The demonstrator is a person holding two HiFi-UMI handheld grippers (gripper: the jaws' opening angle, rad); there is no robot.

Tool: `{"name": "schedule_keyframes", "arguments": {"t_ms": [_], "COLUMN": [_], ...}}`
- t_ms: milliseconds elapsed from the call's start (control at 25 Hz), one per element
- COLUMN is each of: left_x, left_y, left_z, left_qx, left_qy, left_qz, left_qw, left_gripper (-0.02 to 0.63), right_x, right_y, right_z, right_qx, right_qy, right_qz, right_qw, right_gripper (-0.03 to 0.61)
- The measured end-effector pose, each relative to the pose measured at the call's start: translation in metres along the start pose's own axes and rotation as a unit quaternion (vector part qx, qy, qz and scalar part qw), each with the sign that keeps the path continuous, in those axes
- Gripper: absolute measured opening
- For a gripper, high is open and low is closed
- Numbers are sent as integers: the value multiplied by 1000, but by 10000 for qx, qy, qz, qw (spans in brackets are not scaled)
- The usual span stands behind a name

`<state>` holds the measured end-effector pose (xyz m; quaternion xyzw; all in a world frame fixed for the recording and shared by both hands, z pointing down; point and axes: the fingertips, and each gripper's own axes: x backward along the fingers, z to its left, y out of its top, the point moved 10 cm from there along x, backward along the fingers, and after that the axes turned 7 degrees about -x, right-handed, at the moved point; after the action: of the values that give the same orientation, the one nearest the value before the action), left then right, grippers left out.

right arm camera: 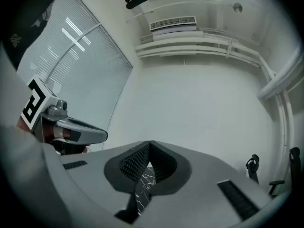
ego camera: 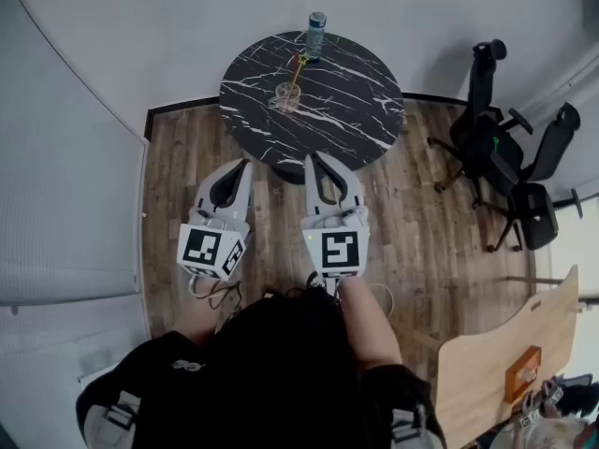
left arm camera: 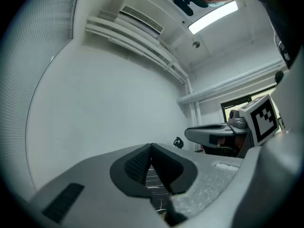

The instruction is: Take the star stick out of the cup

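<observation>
Head view alone shows cup point(ego camera: 287, 97), seemingly holding star stick point(ego camera: 297, 69); left tongs point(ego camera: 245, 164) and right tongs point(ego camera: 312, 156) closed.

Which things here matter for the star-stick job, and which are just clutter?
Job: star stick, cup, round table, left gripper and right gripper, both shut, empty.
Lying about: bottle, office chairs, wooden desk.

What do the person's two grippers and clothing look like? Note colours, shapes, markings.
The left gripper and right gripper are pale grey, tapering to points, with black ribbed pads. Each carries a white cube printed with black square markers. The person wears a black top.
</observation>
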<state>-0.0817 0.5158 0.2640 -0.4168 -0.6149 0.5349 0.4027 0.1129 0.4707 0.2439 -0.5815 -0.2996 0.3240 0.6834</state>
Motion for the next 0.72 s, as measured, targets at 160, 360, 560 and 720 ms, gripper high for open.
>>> {"name": "schedule_keyframes", "arguments": {"t_ms": [160, 360, 560, 720], "left_x": [-6, -24, -70, -114], "left_y": [-7, -30, -41, -47], "left_z": [10, 24, 39, 60], "left_qx": [-71, 76, 77, 90], "left_qy": [-68, -26, 31, 184], "left_qz": [87, 286, 475, 640], "left_qw": [9999, 9996, 9988, 9977], "left_gripper": [-2, -2, -2, -2], "right_x": [-12, -37, -87, -133], "right_y": [-7, -26, -51, -59], "right_z": [0, -10, -42, -71], "right_qx": [20, 29, -269, -246], "right_qy": [222, 485, 789, 1022], "right_qz": [-73, 120, 205, 321], "right_qw": [9997, 9987, 9963, 9939], "right_gripper": [-4, -3, -3, -5]}}
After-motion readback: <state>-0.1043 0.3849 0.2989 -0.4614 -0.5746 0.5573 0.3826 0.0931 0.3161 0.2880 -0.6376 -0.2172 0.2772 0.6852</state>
